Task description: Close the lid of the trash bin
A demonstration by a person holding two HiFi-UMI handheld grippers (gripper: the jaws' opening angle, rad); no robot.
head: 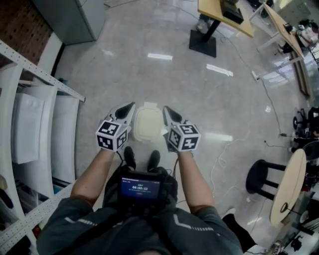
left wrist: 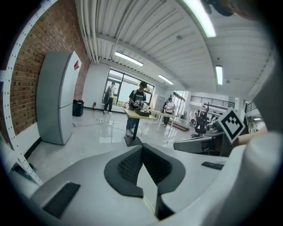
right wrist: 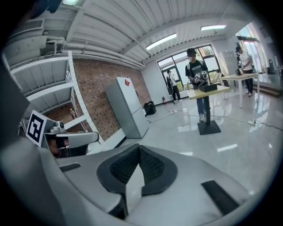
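Head view: trash bin (head: 137,134) stands on the grey floor (head: 194,84) at 12 o'clock from the person's shoes (head: 129,157). Its cream lid (head: 148,119) lies flat on top and looks shut. Left tool (head: 128,107) is at the bin's 9 o'clock, right tool (head: 168,110) at its 3 o'clock. Both are just beside the bin with tips pointing to 12; can't tell if either touches it.

Left gripper view: jaws clenched, black ribbed left pads (left wrist: 128,165) meet at the tip, nothing between. Right gripper view: same, right pads (right wrist: 151,165) pressed together, empty.

White rack (head: 30,99) is at 9 o'clock of the head view, grey cabinet (head: 70,17) at 11, standing desk (head: 222,12) at 1, black stool (head: 261,177) at 4.
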